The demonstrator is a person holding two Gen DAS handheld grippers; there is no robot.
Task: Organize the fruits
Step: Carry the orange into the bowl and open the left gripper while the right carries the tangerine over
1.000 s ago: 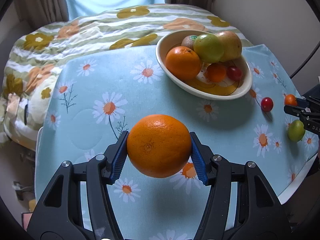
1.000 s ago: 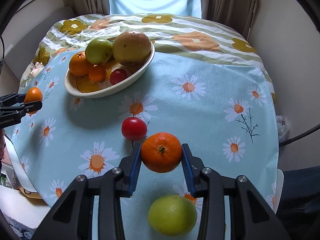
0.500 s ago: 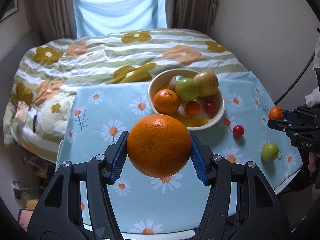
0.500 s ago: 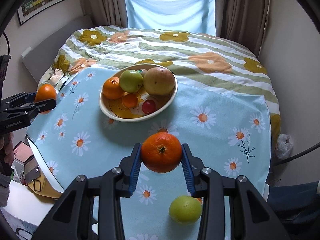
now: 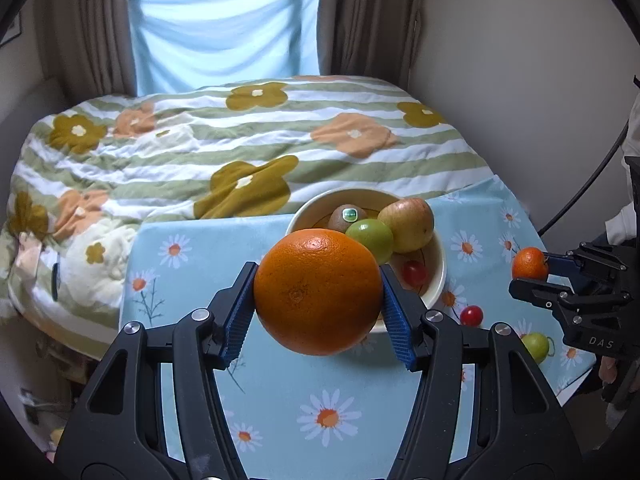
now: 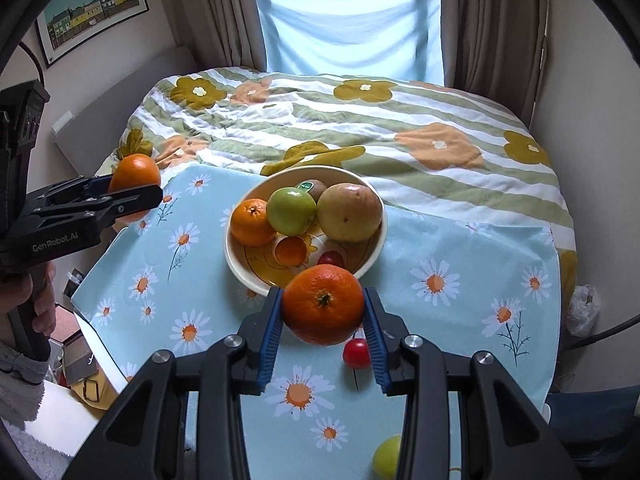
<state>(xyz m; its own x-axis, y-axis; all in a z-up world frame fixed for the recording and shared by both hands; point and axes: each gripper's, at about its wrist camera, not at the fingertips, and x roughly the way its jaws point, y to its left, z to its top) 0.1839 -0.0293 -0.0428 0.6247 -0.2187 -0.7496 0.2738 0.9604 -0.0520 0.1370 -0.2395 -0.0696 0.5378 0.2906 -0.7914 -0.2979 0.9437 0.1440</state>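
While both grippers hang above the table, each one carries a fruit in the air. The left gripper [image 5: 318,300] holds a big orange [image 5: 318,291] with its jaws pressed on the two sides, at the widest part. The right gripper [image 6: 323,322] is closed more narrowly on a small orange [image 6: 323,303], also at the middle.

The big orange is probably heavy and firm, with a thick, slightly bumpy skin, so the ribbed blue pads [image 5: 240,316] should keep it. Because it is round, a grip above or below the middle could let it roll out. The small orange is likely lighter and softer, so a strong squeeze may bruise it.

The bowl [image 6: 240,268] on the flowered tablecloth [image 6: 460,256] already has several fruits, and two small red fruits and a green one lie outside it. The free place in the bowl is small, so a low, gentle release seems wise.
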